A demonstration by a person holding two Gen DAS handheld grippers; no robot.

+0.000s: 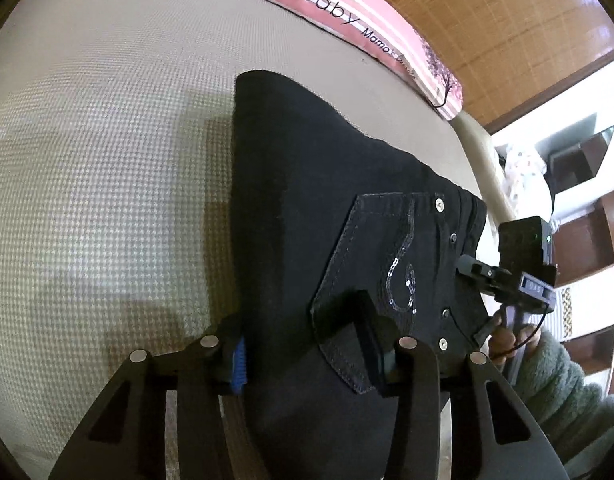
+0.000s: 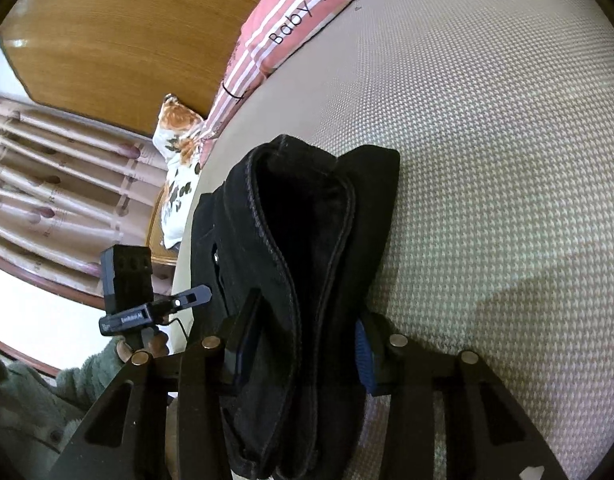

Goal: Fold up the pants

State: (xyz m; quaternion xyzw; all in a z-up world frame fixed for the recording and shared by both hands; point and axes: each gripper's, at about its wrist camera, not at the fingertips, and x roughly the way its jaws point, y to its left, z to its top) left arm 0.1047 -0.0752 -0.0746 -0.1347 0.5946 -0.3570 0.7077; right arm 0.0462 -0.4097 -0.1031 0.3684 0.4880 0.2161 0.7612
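Observation:
The black pants (image 1: 327,184) lie folded on a beige checked bed cover (image 1: 107,160); a back pocket with sequins (image 1: 391,276) faces up. My left gripper (image 1: 303,344) is shut on the near edge of the pants, one finger on the pocket. In the right wrist view the pants (image 2: 307,240) show as thick stacked layers with stitched hems. My right gripper (image 2: 303,344) is shut on that bundle. Each gripper also shows from the other's camera: the right one (image 1: 519,272) at the pants' far edge, the left one (image 2: 139,296) beside the bundle.
A pink striped pillow (image 1: 347,12) printed "Baby" lies along a wooden headboard (image 1: 507,32). A floral cushion (image 2: 179,152) and a curtain (image 2: 47,184) are past the bed edge. Shelves (image 1: 579,248) stand beyond the bed. A green fleece sleeve (image 1: 563,384) holds the other gripper.

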